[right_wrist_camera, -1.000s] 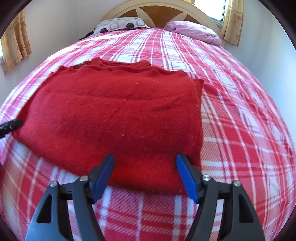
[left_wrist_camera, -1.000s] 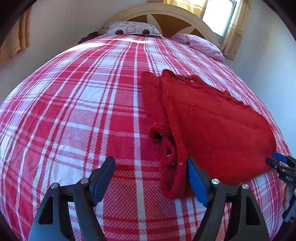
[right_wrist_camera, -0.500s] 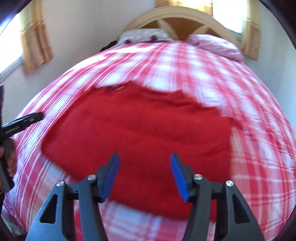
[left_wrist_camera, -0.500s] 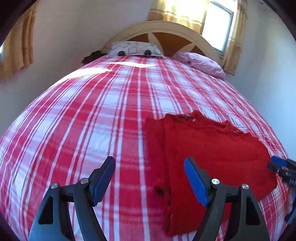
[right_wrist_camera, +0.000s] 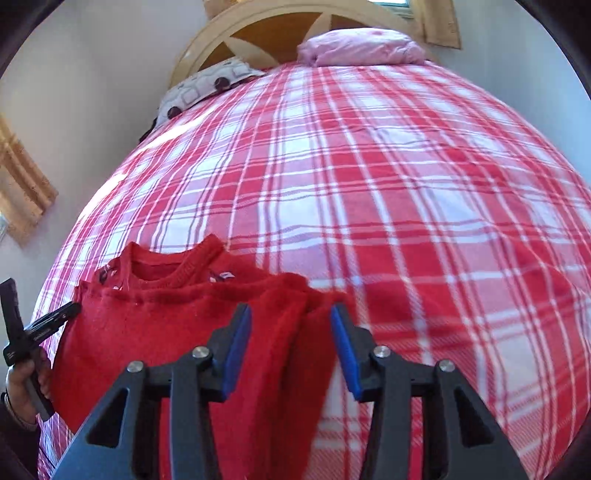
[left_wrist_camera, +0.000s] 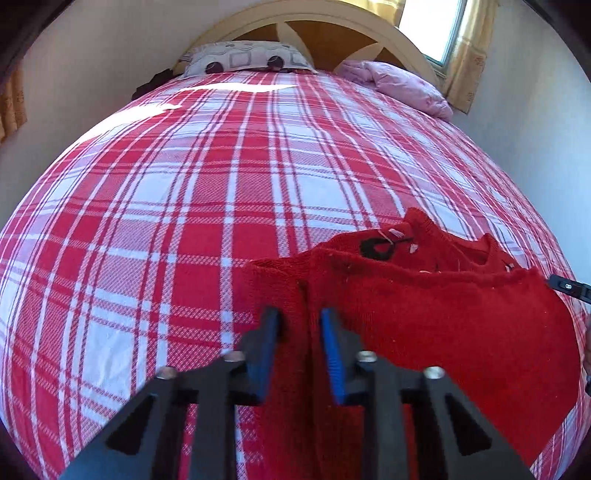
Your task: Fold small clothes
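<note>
Plenty of open bed here: the red-and-white plaid bedspread [left_wrist_camera: 155, 229] runs bare across the whole upper and left part of the left wrist view, and across the centre and right of the right wrist view, all the way up to the curved wooden headboard [left_wrist_camera: 317, 26]. The bed's near edge falls away at the bottom left of the right wrist view, where pale wall shows beside it.

Up by the headboard, a patterned pillow [left_wrist_camera: 243, 59] sits at top centre and a pink pillow [left_wrist_camera: 399, 85] to its right, both well apart from the action. A bright window with yellow curtains [left_wrist_camera: 469, 55] is at the upper right corner. Nothing lies between the tools and the open plaid.

The red sweater [left_wrist_camera: 443, 317] is in the lower right of the left wrist view and the lower left of the right wrist view, bunched and partly raised, neckline towards the headboard, with small dark and white markings near the collar. The left tool [left_wrist_camera: 299, 321] is narrow, jaws closing, pads pressed on a fold of the sweater's left side. The right tool [right_wrist_camera: 291, 321] stands about half wide, jaws closing, with the sweater's right side between them; the pads do not squeeze it yet. A hand [right_wrist_camera: 22, 384] grips the left tool's handle at lower left.
</note>
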Motion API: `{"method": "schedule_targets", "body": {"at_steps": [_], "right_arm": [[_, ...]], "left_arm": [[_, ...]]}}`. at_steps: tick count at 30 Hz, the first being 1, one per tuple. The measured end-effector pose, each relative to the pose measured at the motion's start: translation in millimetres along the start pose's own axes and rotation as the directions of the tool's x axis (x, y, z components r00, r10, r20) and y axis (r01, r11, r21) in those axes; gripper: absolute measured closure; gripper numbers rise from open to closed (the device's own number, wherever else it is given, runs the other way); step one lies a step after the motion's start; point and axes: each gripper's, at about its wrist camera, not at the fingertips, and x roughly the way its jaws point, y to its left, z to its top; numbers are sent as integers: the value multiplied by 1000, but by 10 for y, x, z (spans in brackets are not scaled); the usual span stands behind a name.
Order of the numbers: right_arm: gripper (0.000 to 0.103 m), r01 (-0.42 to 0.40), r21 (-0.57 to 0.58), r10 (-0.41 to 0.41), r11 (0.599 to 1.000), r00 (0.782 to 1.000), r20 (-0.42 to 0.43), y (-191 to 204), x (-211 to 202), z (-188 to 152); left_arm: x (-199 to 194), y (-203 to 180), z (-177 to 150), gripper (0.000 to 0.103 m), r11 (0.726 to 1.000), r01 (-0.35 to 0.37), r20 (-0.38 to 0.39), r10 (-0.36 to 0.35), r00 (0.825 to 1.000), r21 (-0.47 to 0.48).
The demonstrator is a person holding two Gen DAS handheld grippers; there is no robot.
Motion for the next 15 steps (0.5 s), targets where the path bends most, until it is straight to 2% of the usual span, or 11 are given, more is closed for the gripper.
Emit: {"method": "schedule_targets", "body": {"at_steps": [1, 2, 3, 4, 8, 11, 15], "right_arm": [[56, -16, -5, 16, 1000, 999, -29, 24, 106, 23], [65, -19, -6, 19, 1000, 999, -45, 15, 158, 35], [87, 3, -24, -5, 1000, 998, -62, 65, 258, 41], [92, 30, -54, -34, 998, 997, -65, 112, 307, 37], [95, 48, -86, -49, 995, 999, -4, 234, 235, 66], [95, 34, -72, -30, 997, 998, 52, 238, 112, 104], [95, 87, -75, -82, 993, 994, 66, 271, 189, 158]], "left_arm": [[-15, -16, 2, 90, 1000, -12, 8, 12, 1000, 15], [-43, -14, 1, 92, 1000, -14, 19, 14, 1000, 13], [-78, -7, 1, 92, 1000, -7, 30, 7, 1000, 6], [-122, 11, 6, 92, 1000, -1, 45, 1, 999, -3], [-288, 129, 37, 93, 996, 53, 91, -46, 995, -67], [-300, 152, 32, 93, 996, 45, 100, -38, 994, -77], [-283, 234, 0, 95, 992, 43, 111, -30, 993, -118]]}}
